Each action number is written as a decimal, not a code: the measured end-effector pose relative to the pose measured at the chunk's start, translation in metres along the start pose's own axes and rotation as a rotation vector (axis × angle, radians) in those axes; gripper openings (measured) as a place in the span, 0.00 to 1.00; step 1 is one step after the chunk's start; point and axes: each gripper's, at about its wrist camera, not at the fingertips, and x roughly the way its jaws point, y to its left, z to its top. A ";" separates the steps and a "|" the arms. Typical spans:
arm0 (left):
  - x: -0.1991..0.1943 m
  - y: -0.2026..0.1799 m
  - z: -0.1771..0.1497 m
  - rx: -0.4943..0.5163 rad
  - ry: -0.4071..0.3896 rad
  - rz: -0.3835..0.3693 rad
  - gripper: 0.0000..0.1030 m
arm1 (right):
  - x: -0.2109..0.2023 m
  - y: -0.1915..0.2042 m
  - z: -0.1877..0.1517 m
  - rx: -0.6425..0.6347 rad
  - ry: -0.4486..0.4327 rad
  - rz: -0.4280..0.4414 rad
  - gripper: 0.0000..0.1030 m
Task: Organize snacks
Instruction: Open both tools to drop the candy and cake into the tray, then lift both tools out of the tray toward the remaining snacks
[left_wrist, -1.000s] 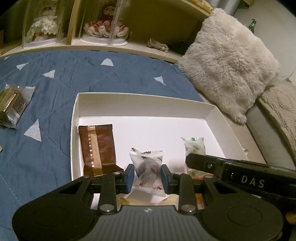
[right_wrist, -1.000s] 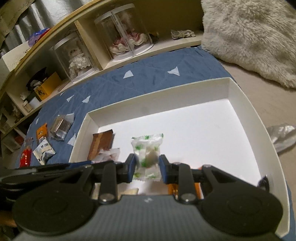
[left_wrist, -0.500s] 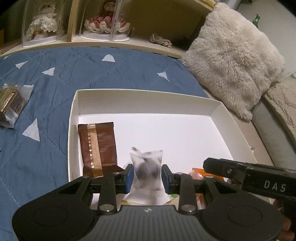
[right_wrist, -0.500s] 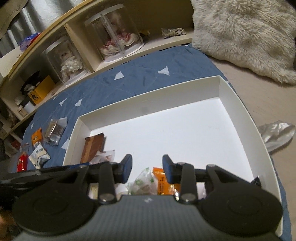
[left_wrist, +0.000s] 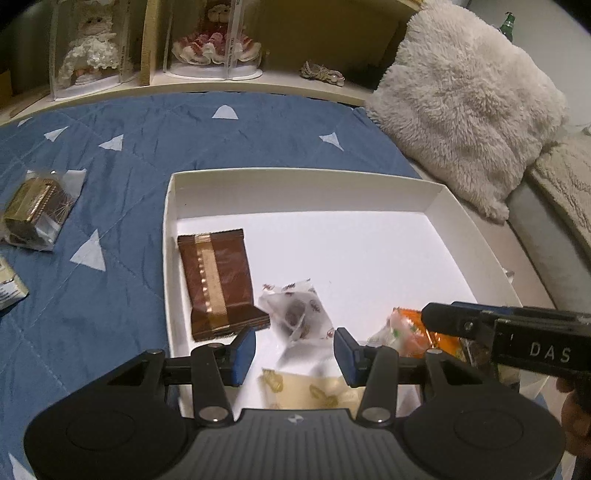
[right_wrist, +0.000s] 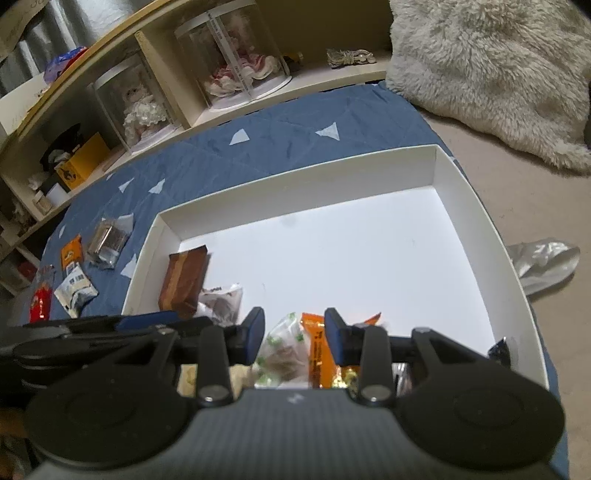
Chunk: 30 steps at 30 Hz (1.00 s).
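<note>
Both tools hang over the near edge of the white box (left_wrist: 295, 177) on the blue quilt (left_wrist: 110, 295).

The left tool (left_wrist: 294, 354) is opening, its pads clear of the clear-wrapped brown candy (left_wrist: 295, 314) lying loose just beyond them, beside the brown wafer packet (left_wrist: 216, 280) by the box's left wall. The right tool (right_wrist: 294, 338) stands apart, gripping nothing; the green-speckled candy (right_wrist: 282, 347) lies between its pads against an orange packet (right_wrist: 314, 347).
</note>
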 end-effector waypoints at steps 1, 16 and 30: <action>-0.001 0.001 -0.001 0.000 0.001 0.002 0.47 | -0.001 0.000 0.000 -0.003 0.001 -0.004 0.41; -0.042 0.010 -0.010 -0.009 -0.026 0.013 0.49 | -0.021 0.009 -0.007 -0.049 -0.028 -0.040 0.45; -0.078 0.023 -0.024 -0.016 -0.049 0.060 0.72 | -0.047 0.015 -0.020 -0.064 -0.057 -0.087 0.59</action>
